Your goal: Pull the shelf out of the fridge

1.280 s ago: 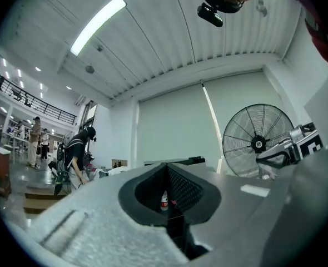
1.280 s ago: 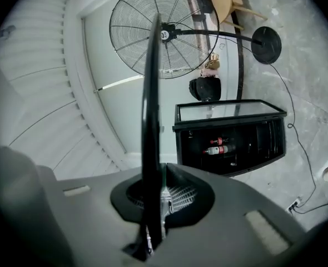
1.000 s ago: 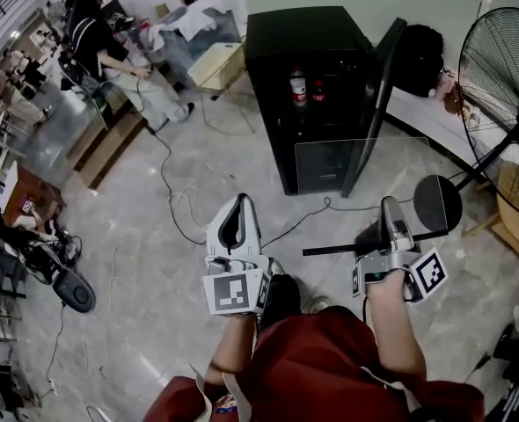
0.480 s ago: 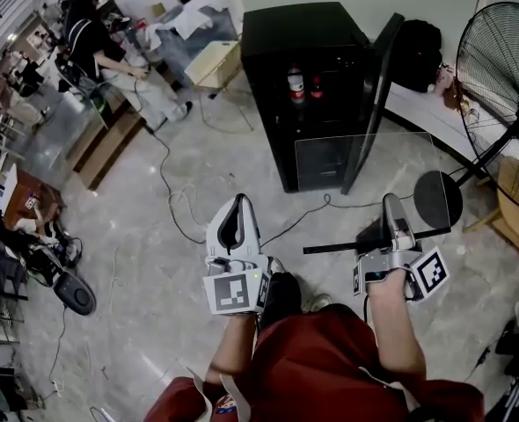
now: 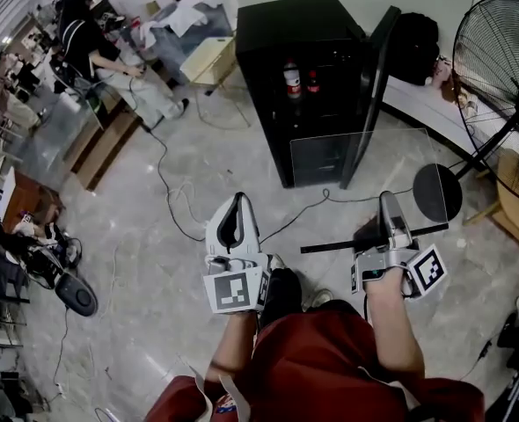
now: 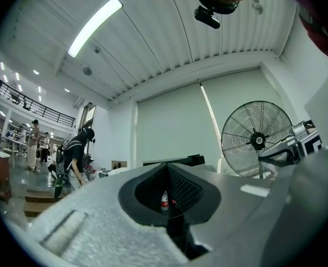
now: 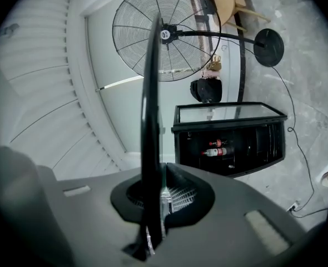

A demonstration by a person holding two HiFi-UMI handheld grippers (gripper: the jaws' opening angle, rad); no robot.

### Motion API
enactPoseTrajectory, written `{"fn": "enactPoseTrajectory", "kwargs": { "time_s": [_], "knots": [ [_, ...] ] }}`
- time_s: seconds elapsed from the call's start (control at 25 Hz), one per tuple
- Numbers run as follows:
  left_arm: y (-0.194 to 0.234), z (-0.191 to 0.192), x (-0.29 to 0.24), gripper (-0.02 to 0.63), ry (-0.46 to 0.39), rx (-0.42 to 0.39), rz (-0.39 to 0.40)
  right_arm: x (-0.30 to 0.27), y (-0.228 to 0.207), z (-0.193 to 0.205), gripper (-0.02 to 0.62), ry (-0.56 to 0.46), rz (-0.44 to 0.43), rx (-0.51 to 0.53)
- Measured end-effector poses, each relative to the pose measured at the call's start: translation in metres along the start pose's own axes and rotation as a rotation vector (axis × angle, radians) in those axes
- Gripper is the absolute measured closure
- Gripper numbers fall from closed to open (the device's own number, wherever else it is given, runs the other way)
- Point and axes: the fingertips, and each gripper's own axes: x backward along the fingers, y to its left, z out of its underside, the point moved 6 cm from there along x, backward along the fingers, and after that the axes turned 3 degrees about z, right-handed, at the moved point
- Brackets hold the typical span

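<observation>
Glass shelf (image 5: pixel 400 178) hung unmoved, clear of the black fridge (image 5: pixel 295 29), its edge clamped in the right gripper (image 5: pixel 388 202); the left gripper (image 5: pixel 238 200) stayed closed on nothing. Removal looked complete.

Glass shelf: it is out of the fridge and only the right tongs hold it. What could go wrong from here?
The right tongs grip the glass shelf by one edge only, while the left tongs are shut and empty; the pane might tilt, slip and break on the hard floor.
The open fridge door and the fan stand are close by; a swing of the shelf could strike them.
</observation>
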Motion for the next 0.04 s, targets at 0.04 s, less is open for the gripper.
{"fn": "enactPoseTrajectory", "kwargs": {
  "time_s": [0.04],
  "knots": [
    [-0.0002, 0.0005, -0.0005, 0.609, -0.001, -0.001, 0.002, -0.0003, -0.0010, -0.0002, 0.586, -0.001, -0.001, -0.004]
  ]
}}
